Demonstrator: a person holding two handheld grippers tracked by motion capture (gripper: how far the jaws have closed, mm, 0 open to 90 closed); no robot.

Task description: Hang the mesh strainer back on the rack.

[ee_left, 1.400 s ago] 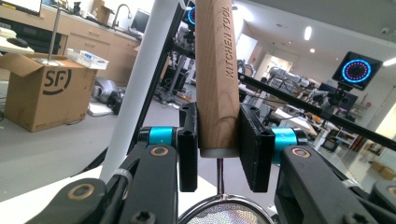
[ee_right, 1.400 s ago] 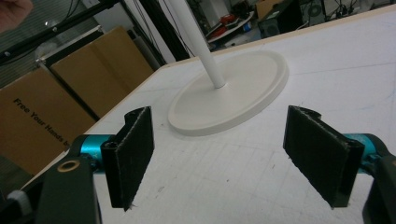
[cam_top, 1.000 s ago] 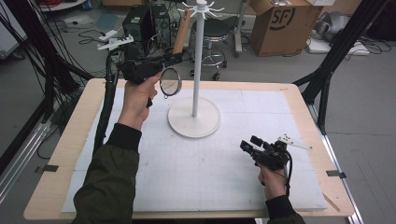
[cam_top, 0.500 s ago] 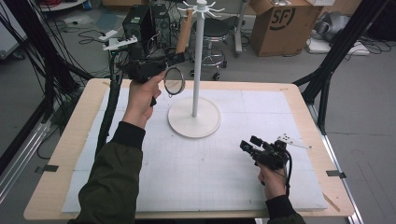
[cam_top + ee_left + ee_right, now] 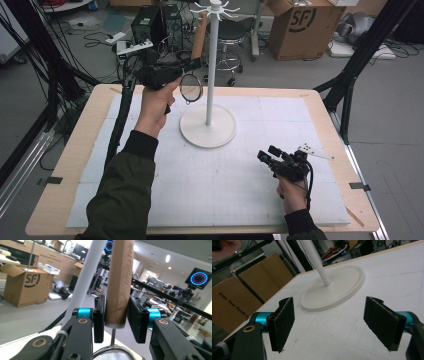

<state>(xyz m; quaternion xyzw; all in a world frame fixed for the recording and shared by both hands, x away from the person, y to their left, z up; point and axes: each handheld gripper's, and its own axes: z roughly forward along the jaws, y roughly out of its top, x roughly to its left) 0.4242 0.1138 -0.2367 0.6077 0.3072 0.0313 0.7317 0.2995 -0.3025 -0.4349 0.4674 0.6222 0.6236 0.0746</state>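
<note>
A strainer with a round wire mesh [image 5: 190,87] and a wooden handle [image 5: 200,35] hangs upright beside the white stand's pole [image 5: 212,65], its handle top up among the hooks. My left gripper [image 5: 197,64] is raised at the back and holds the handle [image 5: 118,290] low down. Its jaws have just been opening, but both pads still lie against the wood. The mesh rim [image 5: 112,352] sits just below them. My right gripper [image 5: 266,152] rests open on the mat at the front right. It faces the stand's base [image 5: 332,290] with nothing between its pads [image 5: 283,322].
The stand's round base [image 5: 207,127] sits mid-table on a white mat [image 5: 225,200]. Behind the table are a cardboard box [image 5: 300,25], an office chair [image 5: 235,35] and cables. Black frame legs [image 5: 350,85] stand at the table's right rear corner.
My left gripper has carried the strainer a little to the right, closer to the pole. The right gripper has not moved.
</note>
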